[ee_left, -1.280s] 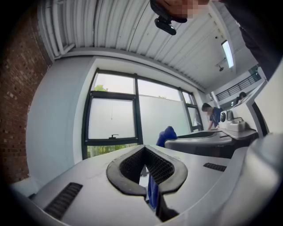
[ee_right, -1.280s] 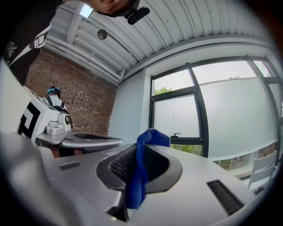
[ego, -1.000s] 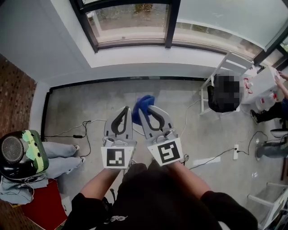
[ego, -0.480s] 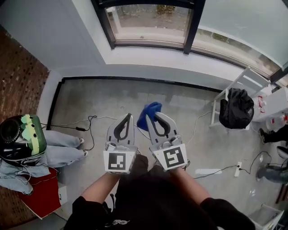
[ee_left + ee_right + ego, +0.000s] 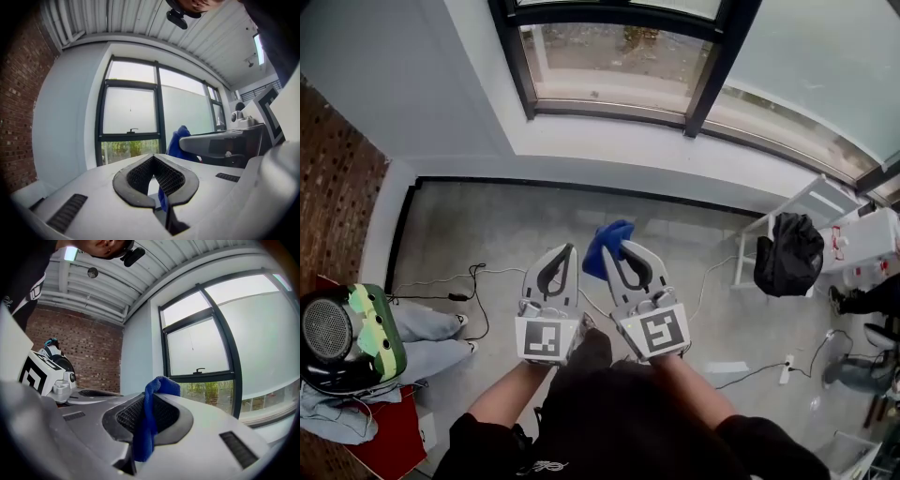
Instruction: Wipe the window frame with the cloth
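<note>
One blue cloth (image 5: 604,249), clamped in right gripper (image 5: 625,244); left gripper (image 5: 569,249) closed, empty.

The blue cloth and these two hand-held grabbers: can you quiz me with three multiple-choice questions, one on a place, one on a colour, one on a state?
1. Where is the cloth?
A) pinched in the right gripper
B) lying on the floor
C) draped over the sill

2. What colour is the window frame?
A) white
B) black
C) red

3. How is the left gripper?
A) wide open
B) shut on the cloth
C) shut, empty

Answers:
1 A: the right gripper view shows it between the closed jaws.
2 B: its bars are dark against the pale wall.
3 C: its jaws meet with nothing between them.
</note>
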Available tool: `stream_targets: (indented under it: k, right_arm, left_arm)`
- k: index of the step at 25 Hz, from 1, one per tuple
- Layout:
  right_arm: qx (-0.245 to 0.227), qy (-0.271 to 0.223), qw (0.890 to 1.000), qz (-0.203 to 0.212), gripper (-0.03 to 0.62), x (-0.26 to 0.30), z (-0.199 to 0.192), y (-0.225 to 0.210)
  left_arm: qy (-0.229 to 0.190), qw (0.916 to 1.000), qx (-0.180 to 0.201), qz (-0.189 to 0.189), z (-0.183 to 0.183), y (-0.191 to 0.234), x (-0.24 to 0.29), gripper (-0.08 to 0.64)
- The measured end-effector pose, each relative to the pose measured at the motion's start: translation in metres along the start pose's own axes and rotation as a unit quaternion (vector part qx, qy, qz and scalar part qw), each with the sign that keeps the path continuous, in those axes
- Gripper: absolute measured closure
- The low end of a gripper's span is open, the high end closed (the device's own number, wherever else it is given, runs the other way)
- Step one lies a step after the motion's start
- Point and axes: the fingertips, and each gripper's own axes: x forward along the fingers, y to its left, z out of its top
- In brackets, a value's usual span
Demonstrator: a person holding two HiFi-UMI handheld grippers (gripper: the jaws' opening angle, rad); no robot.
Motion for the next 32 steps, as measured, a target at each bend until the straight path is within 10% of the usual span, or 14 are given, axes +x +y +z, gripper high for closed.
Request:
stream_targets:
  k: [16,32]
  right_arm:
    - [-0.008,-0.005,1.000,-0.004,0.558,0.126,0.011,-0.020]
    - [-0.026,-0.004,0.996,0.091,0.558,0.294,-0.002,-0.152]
  left_arm:
    - [0.007,0.9997,-0.003,-0.022,0.008,0.102,0.085,0.557]
    - [-0.013,0.9982,0.002,0.058,0.022,0.188,0.286,0.557]
